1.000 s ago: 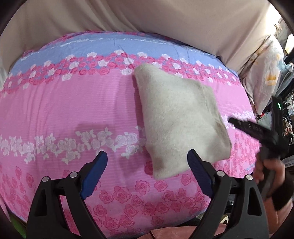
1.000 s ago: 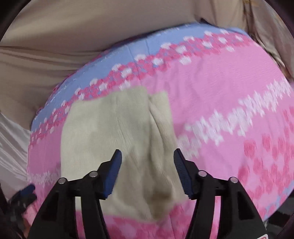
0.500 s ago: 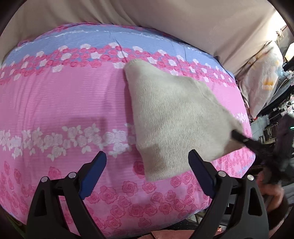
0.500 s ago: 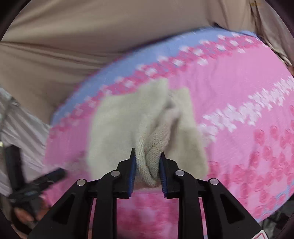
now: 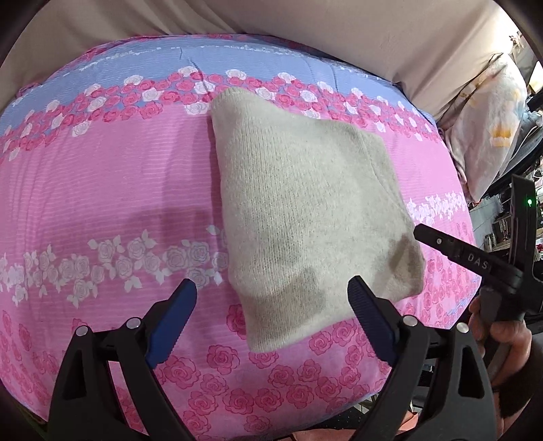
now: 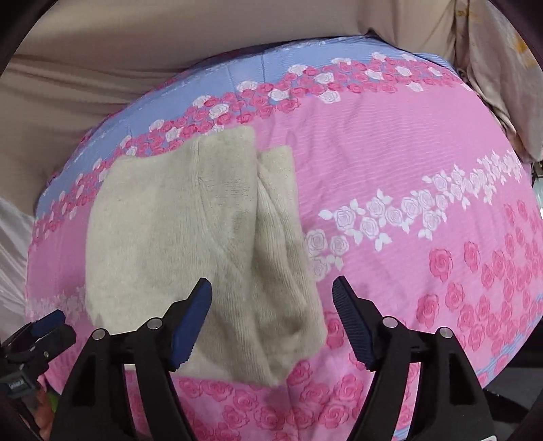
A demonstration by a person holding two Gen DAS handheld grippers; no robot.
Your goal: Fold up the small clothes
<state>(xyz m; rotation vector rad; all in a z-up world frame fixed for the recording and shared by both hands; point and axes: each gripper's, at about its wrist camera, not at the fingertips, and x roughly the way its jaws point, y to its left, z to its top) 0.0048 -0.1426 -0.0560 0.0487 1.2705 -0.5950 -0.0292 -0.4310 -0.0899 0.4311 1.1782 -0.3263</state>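
Note:
A beige knitted garment [image 5: 305, 210] lies folded flat on the pink rose-patterned bed cover [image 5: 101, 190]. In the right wrist view the garment [image 6: 190, 230] shows a folded flap along its right side. My left gripper [image 5: 271, 315] is open and empty, just in front of the garment's near edge. My right gripper [image 6: 271, 315] is open and empty, its fingers hovering over the garment's near corner. The right gripper also shows at the right edge of the left wrist view [image 5: 475, 257], beside the garment's right corner.
A beige sheet [image 5: 305, 23] rises behind the bed. A pale patterned pillow [image 5: 488, 115] sits at the far right. The bed cover's front edge [image 5: 271, 417] drops off just below my left gripper. The left gripper [image 6: 37, 332] shows at the lower left of the right wrist view.
Half a second ago my right gripper was shut on the garment's edge and lifting it. It has now let go, opened, and the garment lies flat again. My left gripper stayed open.

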